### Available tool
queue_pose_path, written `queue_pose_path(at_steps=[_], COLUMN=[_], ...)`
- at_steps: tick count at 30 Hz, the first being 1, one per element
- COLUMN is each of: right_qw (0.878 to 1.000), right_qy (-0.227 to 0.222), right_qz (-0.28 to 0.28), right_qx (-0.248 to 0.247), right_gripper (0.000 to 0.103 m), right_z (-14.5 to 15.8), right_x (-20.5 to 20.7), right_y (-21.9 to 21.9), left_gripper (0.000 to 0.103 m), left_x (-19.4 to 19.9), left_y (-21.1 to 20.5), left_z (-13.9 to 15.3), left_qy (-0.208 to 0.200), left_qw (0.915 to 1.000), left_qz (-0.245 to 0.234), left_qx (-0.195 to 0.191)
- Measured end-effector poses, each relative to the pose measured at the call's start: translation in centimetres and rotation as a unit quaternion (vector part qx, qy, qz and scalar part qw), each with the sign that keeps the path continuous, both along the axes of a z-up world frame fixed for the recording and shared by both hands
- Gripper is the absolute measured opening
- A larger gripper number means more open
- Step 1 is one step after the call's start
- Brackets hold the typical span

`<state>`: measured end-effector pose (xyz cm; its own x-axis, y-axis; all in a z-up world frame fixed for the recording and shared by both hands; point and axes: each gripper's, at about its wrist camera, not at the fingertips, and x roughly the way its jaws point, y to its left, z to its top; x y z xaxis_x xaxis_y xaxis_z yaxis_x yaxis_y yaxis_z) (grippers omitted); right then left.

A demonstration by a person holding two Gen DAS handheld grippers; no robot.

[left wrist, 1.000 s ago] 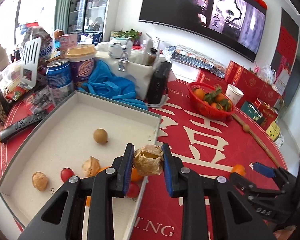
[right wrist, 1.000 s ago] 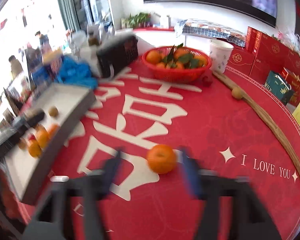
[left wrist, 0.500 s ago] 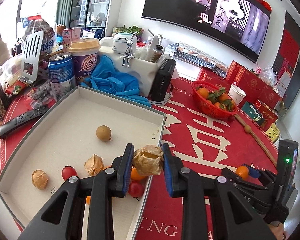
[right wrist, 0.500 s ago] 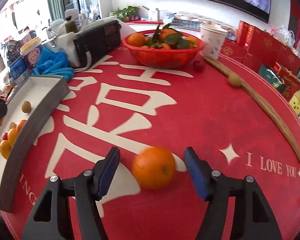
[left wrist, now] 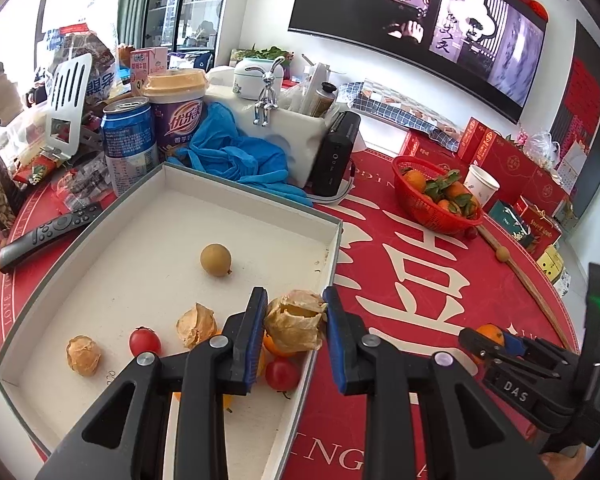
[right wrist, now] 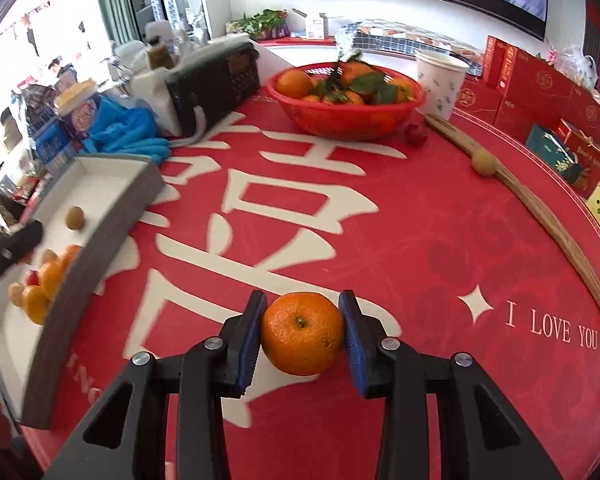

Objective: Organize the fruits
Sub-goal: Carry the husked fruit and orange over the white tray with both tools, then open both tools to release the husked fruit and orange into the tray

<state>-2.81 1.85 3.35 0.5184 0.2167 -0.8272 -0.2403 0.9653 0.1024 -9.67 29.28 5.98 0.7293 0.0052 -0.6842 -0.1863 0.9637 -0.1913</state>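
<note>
Orange mandarin (right wrist: 302, 334) sits between the closing right gripper (right wrist: 302, 336) pads on the worktop (right wrist: 420, 240). The left gripper (left wrist: 296, 322) pinches a papery husk fruit (left wrist: 296, 324) above the tray (left wrist: 332, 256); several fruits lie inside, so sorting looks roughly midway.

An orange fruit (left wrist: 275, 345) lies largely hidden behind the left gripper (left wrist: 294, 322); the white tray (right wrist: 112, 172) blurs at the left edge.
</note>
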Motion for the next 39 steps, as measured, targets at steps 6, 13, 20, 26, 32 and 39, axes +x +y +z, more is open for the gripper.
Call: queue_pose_path(at_steps=[6, 13, 20, 26, 32, 39], right_qw=[0.999, 0.997, 0.994, 0.990, 0.987, 0.985], right_qy=[0.005, 0.005, 0.009, 0.017, 0.028, 0.042], right_qz=[0.023, 0.051, 0.087, 0.117, 0.132, 0.138], right_qx=[0.038, 0.058, 0.071, 0.074, 0.081, 0.099], right_gripper=[0.039, 0.039, 0.039, 0.039, 0.039, 0.042], right_z=[1.8, 3.5, 4.7, 4.6, 3.8, 3.0], right_x=[-0.2, 0.0, 0.1, 0.5, 1.1, 2.3], right_y=[2.3, 5.9, 10.4, 14.8, 17.9, 19.0], left_gripper=[0.031, 0.030, 0.030, 0.030, 0.030, 0.059], left_x=[-0.2, -0.5, -1.2, -1.3, -1.4, -1.7], left_y=[1.2, 3.1, 5.9, 7.9, 9.8, 10.9], left_z=[0.0, 0.0, 0.1, -0.4, -1.2, -1.8], left_qy=[0.000, 0.002, -0.002, 0.008, 0.022, 0.036], left_qw=[0.9999, 0.9990, 0.9958, 0.9923, 0.9870, 0.9793], left_qz=[0.017, 0.042, 0.085, 0.112, 0.142, 0.185], left_qx=[-0.004, -0.016, -0.034, -0.051, -0.072, -0.075])
